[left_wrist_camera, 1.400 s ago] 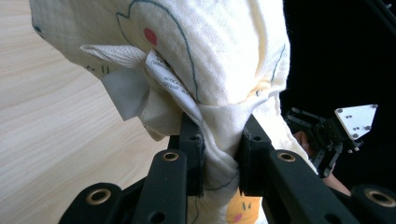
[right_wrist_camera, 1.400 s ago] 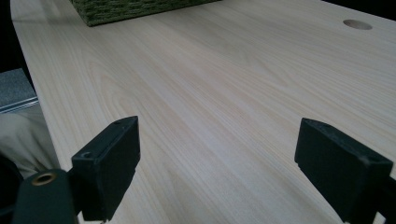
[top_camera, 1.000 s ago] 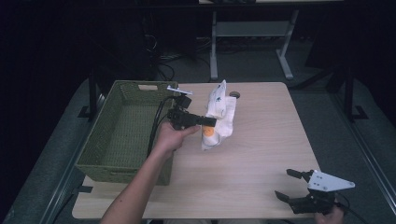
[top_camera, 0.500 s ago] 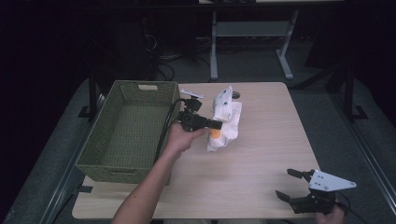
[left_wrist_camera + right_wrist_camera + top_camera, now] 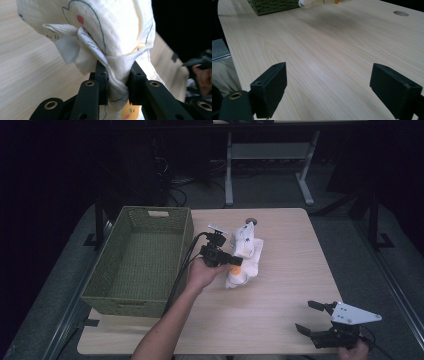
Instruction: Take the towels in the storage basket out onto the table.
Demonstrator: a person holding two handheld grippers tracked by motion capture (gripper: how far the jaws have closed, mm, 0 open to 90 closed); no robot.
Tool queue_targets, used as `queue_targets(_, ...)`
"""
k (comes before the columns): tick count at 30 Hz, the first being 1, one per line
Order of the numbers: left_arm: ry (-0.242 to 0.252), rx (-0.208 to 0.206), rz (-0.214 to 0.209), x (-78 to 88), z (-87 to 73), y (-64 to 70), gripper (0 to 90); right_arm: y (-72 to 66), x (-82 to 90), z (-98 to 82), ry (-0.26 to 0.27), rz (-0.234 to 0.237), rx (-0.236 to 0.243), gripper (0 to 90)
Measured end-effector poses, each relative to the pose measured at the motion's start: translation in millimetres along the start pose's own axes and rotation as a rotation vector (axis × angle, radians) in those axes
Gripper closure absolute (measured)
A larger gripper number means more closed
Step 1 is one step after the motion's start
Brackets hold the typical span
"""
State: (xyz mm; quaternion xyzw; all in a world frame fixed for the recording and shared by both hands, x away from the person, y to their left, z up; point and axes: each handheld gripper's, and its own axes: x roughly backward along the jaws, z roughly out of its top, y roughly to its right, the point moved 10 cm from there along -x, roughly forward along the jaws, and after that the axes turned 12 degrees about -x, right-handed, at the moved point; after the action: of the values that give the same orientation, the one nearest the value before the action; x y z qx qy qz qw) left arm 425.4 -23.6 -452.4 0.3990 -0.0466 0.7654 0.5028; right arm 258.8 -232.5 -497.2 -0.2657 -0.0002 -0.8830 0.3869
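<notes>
Because the left tongs [image 5: 117, 82] pinch a bunched fold of the white printed cloth [image 5: 243, 256] just right of the green woven basket [image 5: 137, 265], probably to lift it in, the right tongs [image 5: 312, 316] wait spread, well right, low over the pale wooden tabletop [image 5: 285, 285].

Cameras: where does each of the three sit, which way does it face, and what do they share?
High view: above the person's side, looking forward and down at the table, basket, both forearms and grippers.
Left gripper view: on the left gripper, along jaws shut on the white cloth.
Right gripper view: on the right gripper, jaws open, low across the bare tabletop.
Shared: the cloth and the wood table show in all three.
</notes>
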Motion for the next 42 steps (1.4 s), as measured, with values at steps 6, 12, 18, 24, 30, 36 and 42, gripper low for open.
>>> queue_targets(6,-0.015,0.005,0.019,-14.1,-4.3,1.0,74.4,-0.1,-0.2,0.1,0.000,0.001,0.001,13.8)
queue_targets(12,-0.052,-0.005,0.032,-27.5,-11.9,3.2,74.4,0.4,0.4,-0.1,0.001,0.001,0.002,13.8)
queue_targets(18,-0.108,-0.015,0.066,-43.2,-24.0,1.2,74.3,0.1,1.0,0.0,0.003,0.002,0.002,13.8)
queue_targets(24,-0.103,-0.005,0.070,-50.4,-27.2,1.3,72.4,0.2,0.4,-0.4,-0.001,0.004,0.006,13.8)
queue_targets(30,-0.106,-0.029,0.094,-52.1,-29.1,2.6,70.6,0.0,0.4,-0.3,-0.001,0.002,0.005,13.9)
queue_targets(36,-0.084,-0.035,0.112,-47.9,-30.8,3.6,58.4,-1.5,-0.5,-0.1,-0.007,0.010,0.014,13.8)
queue_targets(42,-0.034,-0.058,0.119,-37.1,-29.4,5.6,56.6,-1.0,-0.9,-0.5,-0.009,0.005,0.013,13.8)
